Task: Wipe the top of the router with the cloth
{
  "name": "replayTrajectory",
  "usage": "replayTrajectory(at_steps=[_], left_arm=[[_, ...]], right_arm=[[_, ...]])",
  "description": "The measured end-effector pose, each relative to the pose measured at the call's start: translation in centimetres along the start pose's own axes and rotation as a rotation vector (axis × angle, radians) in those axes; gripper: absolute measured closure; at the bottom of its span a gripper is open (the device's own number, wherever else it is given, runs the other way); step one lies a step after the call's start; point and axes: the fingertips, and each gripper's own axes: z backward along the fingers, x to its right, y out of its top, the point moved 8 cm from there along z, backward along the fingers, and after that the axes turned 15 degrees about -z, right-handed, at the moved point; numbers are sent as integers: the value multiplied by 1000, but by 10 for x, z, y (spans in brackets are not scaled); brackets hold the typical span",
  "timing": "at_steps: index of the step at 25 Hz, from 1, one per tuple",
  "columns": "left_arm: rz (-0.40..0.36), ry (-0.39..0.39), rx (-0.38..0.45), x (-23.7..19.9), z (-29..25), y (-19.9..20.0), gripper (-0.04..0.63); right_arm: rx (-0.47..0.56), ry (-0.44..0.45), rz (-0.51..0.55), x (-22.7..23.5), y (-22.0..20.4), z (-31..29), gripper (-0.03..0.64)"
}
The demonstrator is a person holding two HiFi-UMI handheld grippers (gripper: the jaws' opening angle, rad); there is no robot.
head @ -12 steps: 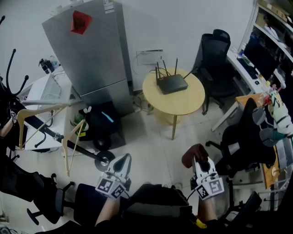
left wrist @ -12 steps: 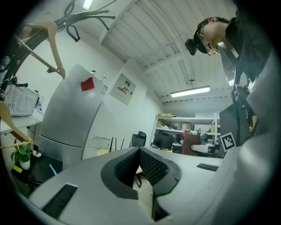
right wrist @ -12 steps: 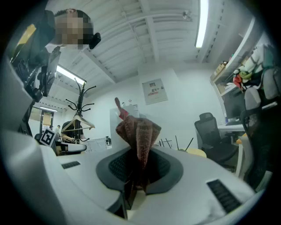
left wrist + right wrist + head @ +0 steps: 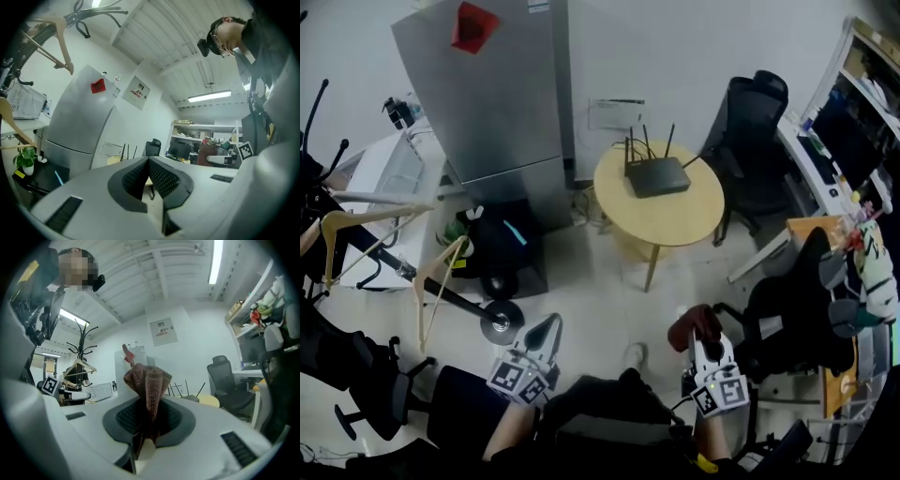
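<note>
We hold the cloth (image 4: 146, 380) bunched in the right tongs (image 4: 703, 345), which pinch it tight. The left tongs (image 4: 149, 180) are pressed together with nothing between them. The router (image 4: 657, 175) sits on the far round bench (image 4: 675, 225), well apart from us. We judge the loose cloth could snag the upright antennas (image 4: 647, 141) or shove the router. The wall notice (image 4: 614, 112) and the fridge sticker (image 4: 473, 25) are too small to read.

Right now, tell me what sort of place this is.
Probably an office workroom: a black office chair, a monitor at the right, and a fridge beside the round table with the router.
</note>
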Motion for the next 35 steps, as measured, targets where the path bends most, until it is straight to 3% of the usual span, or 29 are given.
replayTrajectory(at_steps=[9, 14, 20, 28, 35], left_arm=[[-91, 74, 47, 18, -100, 23, 603], [-79, 126, 48, 36, -145, 18, 603], [-99, 61, -13, 46, -191, 19, 603], [-92, 50, -2, 4, -238, 17, 603], [-105, -13, 56, -66, -314, 27, 603]], right_arm=[[31, 118, 15, 92, 53, -69, 554], [-3, 146, 23, 140, 74, -82, 554], [-19, 98, -23, 183, 76, -95, 554], [-100, 70, -12, 199, 59, -149, 554], [-41, 33, 33, 193, 87, -225, 554]])
